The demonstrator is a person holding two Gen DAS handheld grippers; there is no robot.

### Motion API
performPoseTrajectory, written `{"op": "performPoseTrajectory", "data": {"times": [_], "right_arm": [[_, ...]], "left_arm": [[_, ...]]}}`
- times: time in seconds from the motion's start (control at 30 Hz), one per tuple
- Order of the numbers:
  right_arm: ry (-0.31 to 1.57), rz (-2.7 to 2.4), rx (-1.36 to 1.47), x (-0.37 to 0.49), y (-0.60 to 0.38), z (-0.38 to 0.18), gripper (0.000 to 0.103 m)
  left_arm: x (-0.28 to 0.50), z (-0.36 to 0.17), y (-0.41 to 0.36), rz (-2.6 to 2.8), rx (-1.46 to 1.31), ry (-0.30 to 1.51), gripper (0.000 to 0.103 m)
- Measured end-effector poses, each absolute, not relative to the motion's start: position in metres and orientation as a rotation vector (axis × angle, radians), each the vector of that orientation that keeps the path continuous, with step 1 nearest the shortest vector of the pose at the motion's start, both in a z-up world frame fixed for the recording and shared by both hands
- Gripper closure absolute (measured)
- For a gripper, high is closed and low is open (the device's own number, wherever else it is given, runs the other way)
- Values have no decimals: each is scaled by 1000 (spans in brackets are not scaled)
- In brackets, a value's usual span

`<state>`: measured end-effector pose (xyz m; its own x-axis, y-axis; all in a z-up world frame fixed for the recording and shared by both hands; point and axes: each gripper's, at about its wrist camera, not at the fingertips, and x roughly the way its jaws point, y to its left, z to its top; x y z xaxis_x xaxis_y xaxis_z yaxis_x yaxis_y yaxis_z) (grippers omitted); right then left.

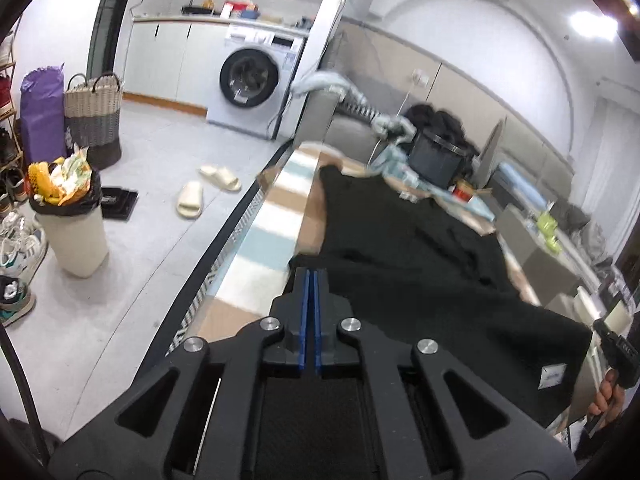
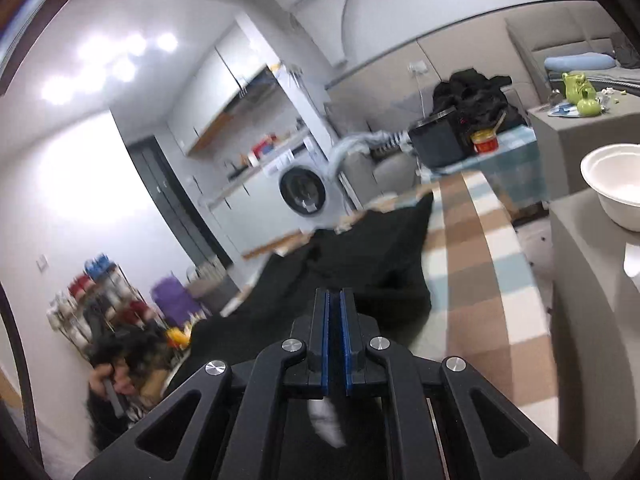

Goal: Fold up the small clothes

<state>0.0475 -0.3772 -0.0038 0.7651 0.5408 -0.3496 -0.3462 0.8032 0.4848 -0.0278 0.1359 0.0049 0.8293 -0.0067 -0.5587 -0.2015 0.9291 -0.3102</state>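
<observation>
A black garment (image 1: 420, 248) lies spread along a table with a checked brown, white and blue cloth (image 1: 260, 232). My left gripper (image 1: 311, 274) is shut on the garment's near edge, its blue pads pressed together. At the far right, a hand holds my right gripper (image 1: 618, 350) at the garment's other near corner, by a white label (image 1: 554, 376). In the right wrist view, my right gripper (image 2: 334, 294) is shut on the black garment (image 2: 360, 240), with cloth between the pads and the white label (image 2: 326, 420) hanging below. The fabric stretches left toward the other hand (image 2: 105, 376).
Beyond the garment stand a black box piled with dark clothes (image 1: 436, 152) and a red-lidded jar (image 2: 485, 142). A white bowl (image 2: 616, 188) sits on a grey surface at right. On the floor at left are a full bin (image 1: 76, 232), slippers (image 1: 192, 200), a woven basket (image 1: 94, 116) and a washing machine (image 1: 250, 80).
</observation>
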Motion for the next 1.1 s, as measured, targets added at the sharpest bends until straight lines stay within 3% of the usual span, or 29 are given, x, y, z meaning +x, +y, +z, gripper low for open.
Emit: {"op": "performPoseTrajectory", "data": {"times": [0.03, 0.1, 0.13, 0.17, 0.2, 0.23, 0.4, 0.5, 0.57, 0.73, 0.9, 0.93, 1.1], "right_arm": [[515, 474, 386, 48, -376, -6, 97], [568, 427, 337, 54, -373, -13, 89], [595, 405, 325, 55, -372, -17, 74], [621, 385, 312, 59, -372, -22, 65], [635, 373, 300, 59, -371, -27, 55], [649, 366, 286, 61, -370, -31, 54], [790, 313, 245, 75, -368, -58, 46], [820, 313, 235, 76, -368, -67, 45], [842, 308, 225, 77, -367, -71, 38], [859, 344, 249, 75, -371, -72, 33], [886, 419, 254, 72, -368, -74, 29], [885, 428, 248, 71, -366, -75, 25], [886, 484, 244, 67, -361, -72, 25]], "left_arm": [[-24, 1, 136, 101, -366, 601, 103], [-17, -12, 134, 95, -354, 656, 88], [-11, -20, 134, 99, -343, 688, 70], [-9, -26, 133, 107, -332, 700, 48], [-6, -32, 132, 119, -314, 711, 41], [-3, -39, 130, 130, -295, 718, 36], [22, -73, 122, 111, -253, 819, 36], [31, -88, 118, 131, -226, 879, 36], [35, -97, 117, 132, -221, 921, 36], [38, -101, 111, 116, -201, 924, 38], [38, -102, 109, 102, -199, 897, 92], [38, -102, 110, 82, -221, 894, 97], [37, -95, 114, 71, -253, 868, 98]]}}
